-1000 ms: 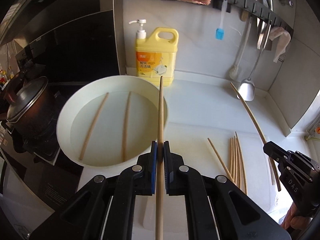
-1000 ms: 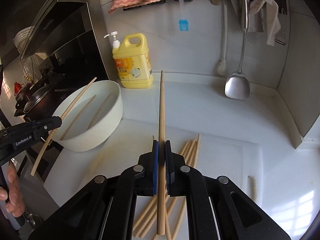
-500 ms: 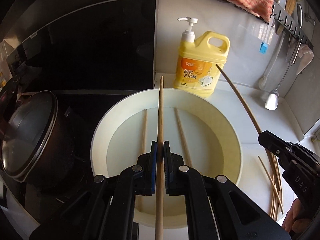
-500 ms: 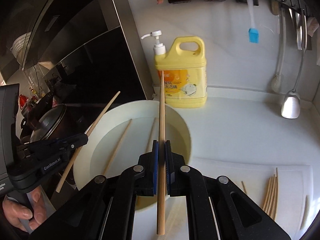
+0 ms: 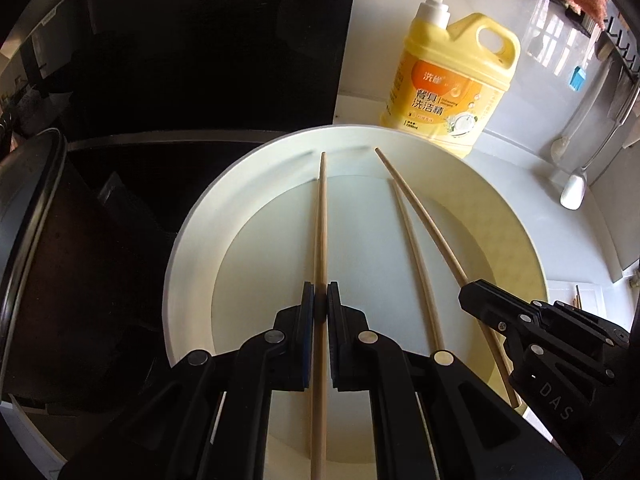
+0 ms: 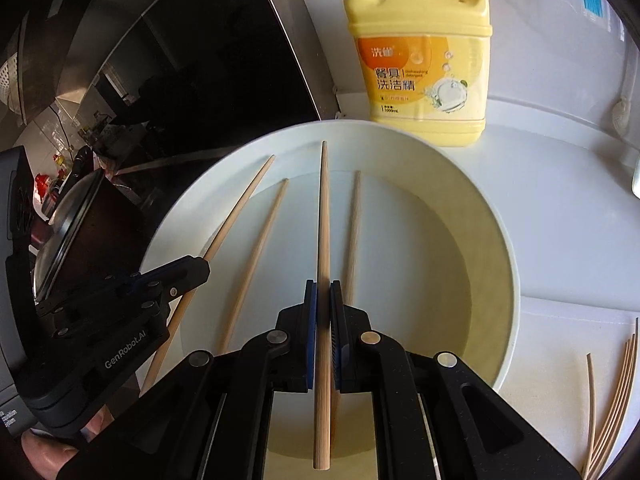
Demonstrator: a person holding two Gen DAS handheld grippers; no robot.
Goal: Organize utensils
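Chopsticks (image 6: 322, 240) are hanging over the white bowl (image 6: 500, 240), one clamped in each gripper (left (image 5: 317, 308), right (image 6: 323, 300)); next move, likely releasing both inside the rim.

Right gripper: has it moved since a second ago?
Yes. The right gripper moved from above the loose chopsticks on the counter to over the white basin.

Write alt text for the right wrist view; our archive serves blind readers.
The right tongs grip a long wooden chopstick above a round white basin where two loose chopsticks lie. At left, the left tongs hold another chopstick; behind stands a yellow detergent jug.
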